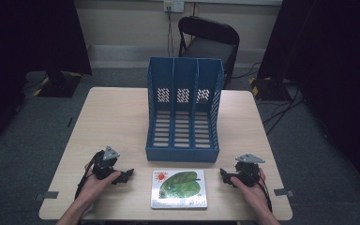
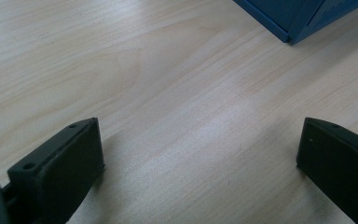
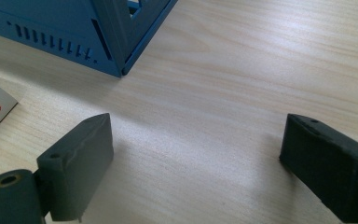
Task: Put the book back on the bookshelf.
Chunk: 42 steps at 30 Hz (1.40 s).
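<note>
Here, a flat book (image 1: 178, 189) with a green leaf cover lies near the worktop's (image 1: 117, 122) front edge, before the rack (image 1: 183, 110); left tool (image 1: 127, 174) and right tool (image 1: 223, 174) flank it, both wide open over bare wood.

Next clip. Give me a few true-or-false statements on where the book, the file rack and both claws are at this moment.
1. The book lies flat on the table, in front of the blue file rack. True.
2. The rack's three slots hold papers. False: they are empty.
3. The left claw is shut on the book. False: it is open over bare table, left of the book.
4. The right claw is open, holding nothing. True.
</note>
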Motion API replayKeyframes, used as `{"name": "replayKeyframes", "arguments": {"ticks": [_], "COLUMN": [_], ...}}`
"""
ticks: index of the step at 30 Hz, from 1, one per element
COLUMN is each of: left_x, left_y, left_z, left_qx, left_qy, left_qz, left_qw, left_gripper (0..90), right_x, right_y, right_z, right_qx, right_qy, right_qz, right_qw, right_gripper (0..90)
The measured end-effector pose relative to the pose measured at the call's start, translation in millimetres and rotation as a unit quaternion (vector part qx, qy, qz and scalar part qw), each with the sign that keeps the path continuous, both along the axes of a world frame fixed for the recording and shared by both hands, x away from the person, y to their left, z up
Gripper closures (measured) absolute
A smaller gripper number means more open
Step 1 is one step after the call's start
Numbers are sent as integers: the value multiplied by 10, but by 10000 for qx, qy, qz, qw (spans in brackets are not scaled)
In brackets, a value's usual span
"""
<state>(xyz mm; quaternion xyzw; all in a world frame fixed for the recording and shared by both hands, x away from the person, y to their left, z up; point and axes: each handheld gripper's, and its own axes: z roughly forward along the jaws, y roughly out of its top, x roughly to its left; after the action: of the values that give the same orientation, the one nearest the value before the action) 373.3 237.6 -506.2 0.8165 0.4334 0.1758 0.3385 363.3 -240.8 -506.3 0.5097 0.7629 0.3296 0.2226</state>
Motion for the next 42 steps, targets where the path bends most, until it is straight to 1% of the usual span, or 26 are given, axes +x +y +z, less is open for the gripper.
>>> {"name": "replayKeyframes", "arguments": {"ticks": [3, 5, 6, 9, 10, 11, 12, 13, 14, 16, 17, 18, 20, 21, 23, 26, 28, 30, 33, 34, 35, 36, 38, 39, 40, 42], "left_x": [3, 3, 6, -3, -18, -32, -50, -50, -91, -131, -131, -163, -184, -195, -217, -249, -265, -284, -306, -314, -314, -332, -347, -347, -348, -344], "left_y": [0, 5, 16, 23, 15, 8, -2, -2, -20, -32, -32, -52, -85, -107, -158, -246, -301, -357, -423, -445, -445, -493, -557, -557, -614, -665], "left_z": [7, 15, 29, 45, 64, 74, 84, 84, 121, 160, 160, 191, 217, 229, 248, 269, 282, 290, 301, 305, 305, 319, 325, 325, 317, 298], "left_qx": [-9, -19, -14, -23, 9, 38, 53, 53, 29, -97, -97, -173, -270, -279, -320, -377, -405, -494, -661, -685, -685, -791, -732, -732, -711, -688], "left_qy": [11, 7, 32, 14, 74, 98, 119, 119, 78, 12, 12, 1, 14, 37, 65, 125, 127, 104, 136, 160, 160, 215, 186, 186, 217, 255], "left_qz": [42, 92, 120, 153, 109, 33, -46, -46, -119, -179, -179, -245, -325, -331, -382, -527, -636, -693, -817, -830, -830, -917, -1013, -1013, -1076, -1138], "left_qw": [10000, 10000, 9999, 9999, 9999, 9999, 9999, 9999, 9999, 9998, 9998, 9995, 9991, 9991, 9987, 9978, 9971, 9963, 9944, 9941, 9941, 9924, 9920, 9920, 9914, 9908], "left_gripper": [13, 49, 67, 162, 165, 170, 179, 186, 187, 197, 200, 202, 212, 222, 229, 239, 242, 245, 250, 252, 252, 252, 252, 252, 251, 252], "right_x": [2, 6, 13, 13, 1, -12, -28, -28, -71, -114, -114, -168, -212, -234, -273, -335, -377, -410, -474, -500, -527, -554, -585, -585, -578, -557], "right_y": [4, 24, 51, 65, 53, 47, 43, 43, 48, 70, 70, 103, 145, 169, 214, 312, 366, 401, 464, 493, 524, 559, 628, 628, 685, 712], "right_z": [4, 13, 7, 19, 56, 75, 99, 99, 161, 197, 197, 229, 241, 248, 256, 261, 274, 290, 298, 301, 299, 297, 284, 284, 266, 243], "right_qx": [10, 30, 3, 8, 133, 209, 250, 250, 351, 279, 279, 403, 426, 455, 614, 530, 532, 600, 680, 718, 694, 664, 598, 598, 508, 489], "right_qy": [16, 24, -10, 36, 97, 123, 92, 92, -72, -217, -217, -272, -281, -262, -211, -99, -125, -96, 61, 137, 167, 221, 274, 274, 315, 398], "right_qz": [28, 63, 165, 190, 210, 245, 244, 244, 374, 449, 449, 621, 778, 859, 1017, 1267, 1432, 1523, 1741, 1829, 1888, 1948, 2118, 2118, 2181, 2207], "right_qw": [10000, 10000, 9999, 9998, 9996, 9994, 9993, 9993, 9987, 9984, 9984, 9969, 9957, 9949, 9927, 9905, 9882, 9865, 9823, 9804, 9794, 9784, 9751, 9751, 9741, 9733], "right_gripper": [89, 111, 111, 143, 182, 180, 179, 179, 176, 175, 175, 174, 184, 189, 189, 201, 207, 243, 280, 292, 293, 300, 302, 302, 302, 300]}}
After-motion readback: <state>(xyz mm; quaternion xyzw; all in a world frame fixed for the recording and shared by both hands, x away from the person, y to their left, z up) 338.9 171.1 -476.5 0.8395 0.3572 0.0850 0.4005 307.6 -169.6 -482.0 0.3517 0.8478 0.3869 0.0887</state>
